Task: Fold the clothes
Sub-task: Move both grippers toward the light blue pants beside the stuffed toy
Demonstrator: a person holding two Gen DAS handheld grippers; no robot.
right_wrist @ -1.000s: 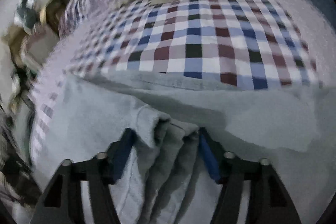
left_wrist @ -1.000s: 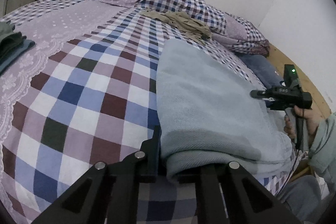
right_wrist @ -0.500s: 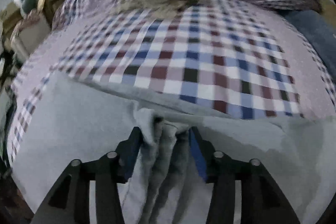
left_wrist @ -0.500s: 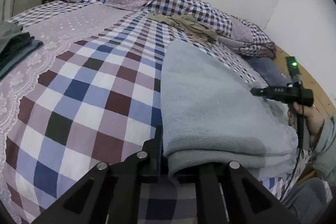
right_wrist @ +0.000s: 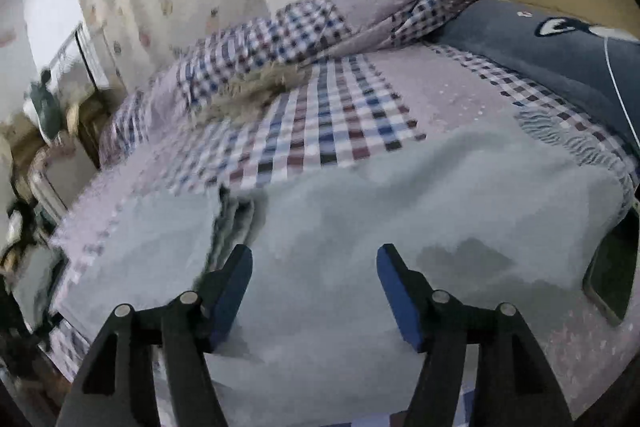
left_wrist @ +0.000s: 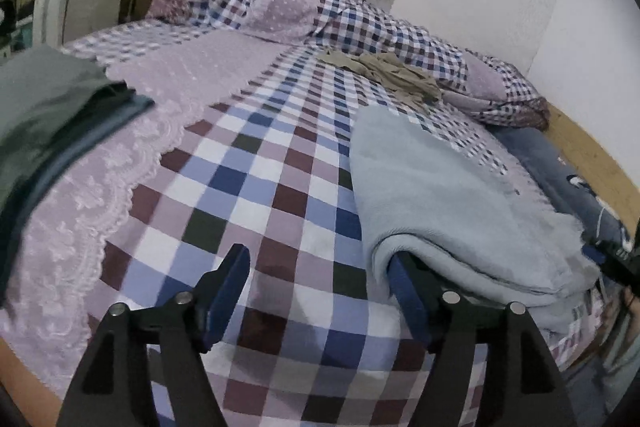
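A folded pale blue garment lies on the checked bedspread, toward the bed's right side. My left gripper is open just left of its near folded edge, with the right finger under or against that edge and nothing between the pads. In the right wrist view the same pale blue garment spreads under my right gripper, which is open above it and holds nothing. A bunched fold sits just beyond its left finger. A crumpled beige garment lies near the pillows.
Dark folded clothes sit at the left edge of the bed. Checked pillows line the head, a dark blue cushion lies at the right, and a phone rests near the garment. A wooden bed frame borders the right side.
Both grippers have opened and let go of the pale blue garment, which now rests folded on the bed. Both have drawn back slightly from the cloth.
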